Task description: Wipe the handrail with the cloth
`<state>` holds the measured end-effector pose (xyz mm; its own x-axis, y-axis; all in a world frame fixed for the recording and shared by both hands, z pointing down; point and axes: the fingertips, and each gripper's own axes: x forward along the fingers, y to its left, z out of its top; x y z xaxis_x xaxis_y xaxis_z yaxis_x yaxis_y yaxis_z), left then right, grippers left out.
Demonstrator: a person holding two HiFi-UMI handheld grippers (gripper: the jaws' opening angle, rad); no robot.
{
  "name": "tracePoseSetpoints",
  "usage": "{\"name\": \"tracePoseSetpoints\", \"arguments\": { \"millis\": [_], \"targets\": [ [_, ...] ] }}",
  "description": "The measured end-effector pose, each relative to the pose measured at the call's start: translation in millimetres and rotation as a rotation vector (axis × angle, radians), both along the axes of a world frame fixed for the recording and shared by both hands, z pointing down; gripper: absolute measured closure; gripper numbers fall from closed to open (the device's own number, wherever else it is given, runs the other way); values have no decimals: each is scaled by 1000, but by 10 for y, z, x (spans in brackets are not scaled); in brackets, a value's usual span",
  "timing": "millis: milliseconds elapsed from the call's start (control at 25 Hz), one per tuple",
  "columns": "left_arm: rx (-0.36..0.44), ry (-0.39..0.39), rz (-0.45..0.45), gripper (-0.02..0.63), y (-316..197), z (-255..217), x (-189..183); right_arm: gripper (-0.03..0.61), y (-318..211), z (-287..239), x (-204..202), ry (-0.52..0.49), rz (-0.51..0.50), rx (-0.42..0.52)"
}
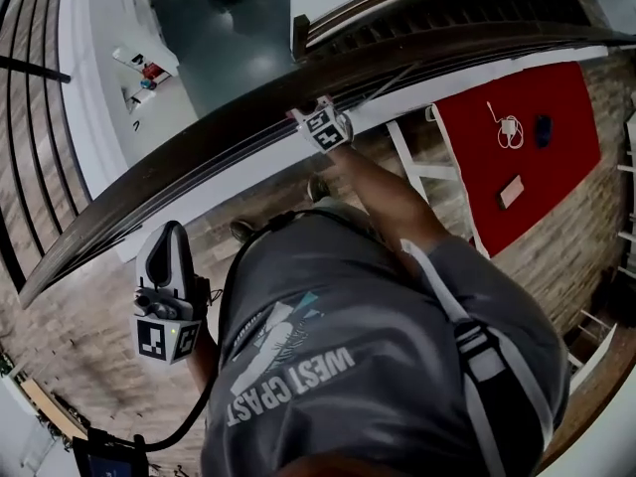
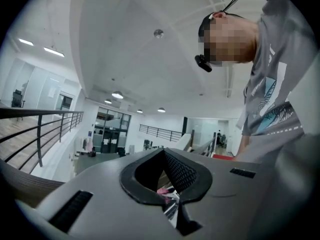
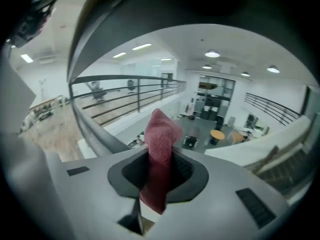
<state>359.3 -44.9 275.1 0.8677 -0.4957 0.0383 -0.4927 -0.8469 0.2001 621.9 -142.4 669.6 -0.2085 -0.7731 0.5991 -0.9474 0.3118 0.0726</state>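
Observation:
The dark wooden handrail (image 1: 199, 157) curves from lower left to upper right in the head view. My right gripper (image 1: 323, 125) is stretched out to it and sits against its near side. In the right gripper view the right gripper (image 3: 159, 176) is shut on a red cloth (image 3: 161, 134), which sticks up out of the jaws; the rail (image 3: 200, 4) arches dark and close overhead. My left gripper (image 1: 171, 256) hangs low by the person's left side, well short of the rail. In the left gripper view the left gripper (image 2: 167, 184) points up at the ceiling, jaws together, holding nothing.
Beyond the rail is a drop to a lower floor (image 1: 229, 38) with a white counter (image 1: 109, 58). A red surface (image 1: 527, 157) at the right carries a white cable and small devices. Metal railings (image 3: 125, 96) run along the left. A cable trails from the left gripper.

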Motion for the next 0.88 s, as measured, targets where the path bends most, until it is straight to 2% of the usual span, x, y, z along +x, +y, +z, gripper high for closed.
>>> {"name": "tracePoseSetpoints", "arguments": {
  "millis": [80, 160, 240, 280, 320, 360, 480, 520, 560, 600, 640, 760, 840, 880],
  "targets": [
    [-13, -9, -15, 609, 68, 26, 189, 525, 178, -47, 953, -4, 188, 5],
    [-23, -35, -31, 609, 133, 62, 324, 525, 388, -66, 1647, 15, 325, 0],
    [-40, -46, -44, 609, 194, 43, 454, 525, 483, -57, 1918, 12, 415, -1],
    [-46, -58, -50, 609, 216, 38, 498, 525, 453, -64, 1852, -5, 427, 3],
    [-45, -75, -49, 609, 233, 41, 535, 525, 375, -73, 1655, -33, 401, 6],
    [-44, -91, -41, 609, 245, 46, 576, 525, 277, -77, 1352, -60, 332, 6],
    [-37, -127, -19, 609, 247, 54, 667, 525, 101, -80, 395, -58, 5, -15],
    [-36, -129, -21, 609, 229, 54, 687, 525, 98, -66, 279, -46, -66, -17],
    [-43, -120, -28, 609, 196, 53, 716, 525, 103, -35, 328, -39, -94, -10],
    [-46, -110, -33, 609, 157, 63, 753, 525, 110, 4, 534, -34, -77, 5],
    [-44, -105, -31, 609, 126, 88, 786, 525, 125, 46, 856, -28, -24, 22],
    [-52, -106, -39, 609, 105, 223, 806, 525, 292, 179, 1986, -23, 225, 45],
    [-69, -107, -60, 609, 96, 284, 756, 525, 451, 188, 2482, -30, 356, 52],
    [-74, -109, -74, 609, 102, 280, 710, 525, 539, 134, 2588, -32, 390, 56]
  ]
}}
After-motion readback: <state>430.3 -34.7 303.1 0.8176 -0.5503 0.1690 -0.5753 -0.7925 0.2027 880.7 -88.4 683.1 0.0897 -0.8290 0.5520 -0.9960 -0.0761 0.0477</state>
